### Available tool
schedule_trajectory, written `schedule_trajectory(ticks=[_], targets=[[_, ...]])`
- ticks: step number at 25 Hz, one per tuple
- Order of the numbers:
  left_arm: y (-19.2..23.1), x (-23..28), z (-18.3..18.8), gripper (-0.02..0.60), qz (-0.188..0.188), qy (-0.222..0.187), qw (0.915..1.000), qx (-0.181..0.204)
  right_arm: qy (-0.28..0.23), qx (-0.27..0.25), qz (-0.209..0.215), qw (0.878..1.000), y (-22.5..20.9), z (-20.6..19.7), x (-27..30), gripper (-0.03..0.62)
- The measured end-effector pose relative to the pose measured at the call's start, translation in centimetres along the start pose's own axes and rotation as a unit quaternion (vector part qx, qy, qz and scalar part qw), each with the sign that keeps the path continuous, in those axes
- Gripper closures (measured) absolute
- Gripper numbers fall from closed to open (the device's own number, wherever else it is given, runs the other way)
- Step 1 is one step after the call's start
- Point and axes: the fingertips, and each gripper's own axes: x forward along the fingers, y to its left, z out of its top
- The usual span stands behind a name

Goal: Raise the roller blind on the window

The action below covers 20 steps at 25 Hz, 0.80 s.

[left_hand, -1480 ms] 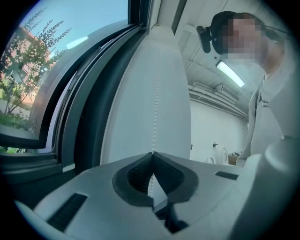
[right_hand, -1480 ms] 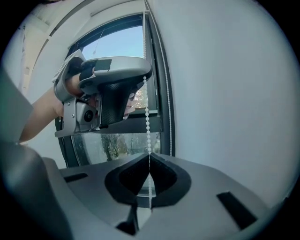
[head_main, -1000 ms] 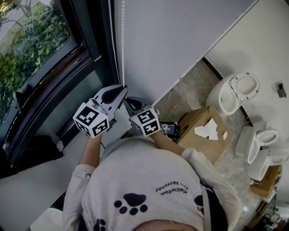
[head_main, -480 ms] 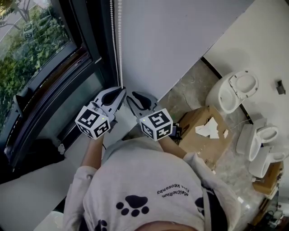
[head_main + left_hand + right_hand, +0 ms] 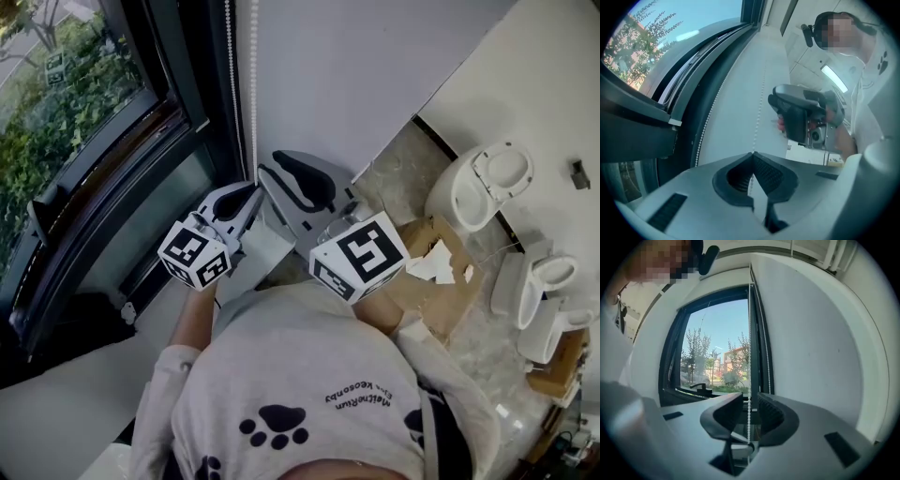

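Bead chain of the roller blind hangs plumb down the wall, just beside the right edge of the window frame. It has two strands, long axis vertical. We do not make out the blind itself.

Left claw is pressed together on one strand, which comes down the wall and ends in the pinch. It points level at the wall.

Right claw is spread, its jaws having just been opening. A strand runs straight down through the gap and the pads are clear of it. We cannot tell if it is the strand the left holds.

In the head view the right claw sits higher and nearer the camera than the left, also pointing level. The chain lies dead ahead between its jaws, so we judge the right is nearer the next grip. It needs only to close there and draw down along the chain.
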Motion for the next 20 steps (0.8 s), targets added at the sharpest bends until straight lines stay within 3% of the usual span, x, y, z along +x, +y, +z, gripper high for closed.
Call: schedule_trajectory(ticks=[9,10,11,16,20], targets=[[-0.4,0.0,0.0,0.572,-0.008,-0.002,1.0000,0.003,-0.020,-0.046,0.011,0.999,0.3,4.1,2.5,0.496],[-0.5,0.0,0.1,0.572,-0.009,-0.003,0.9999,0.003,-0.018,-0.054,0.008,0.998,0.4,4.3,2.7,0.513],[-0.5,0.0,0.1,0.572,-0.009,-0.004,0.9999,0.003,-0.018,-0.061,0.004,0.998,0.4,4.3,2.9,0.572],[-0.4,0.1,-0.4,0.572,-0.005,-0.005,1.0000,0.003,-0.021,-0.065,-0.011,0.998,0.2,3.7,2.8,0.582],[0.1,0.1,-3.1,0.572,0.007,0.012,0.9999,-0.001,0.001,-0.052,-0.014,0.999,-0.1,1.0,2.9,0.582]])
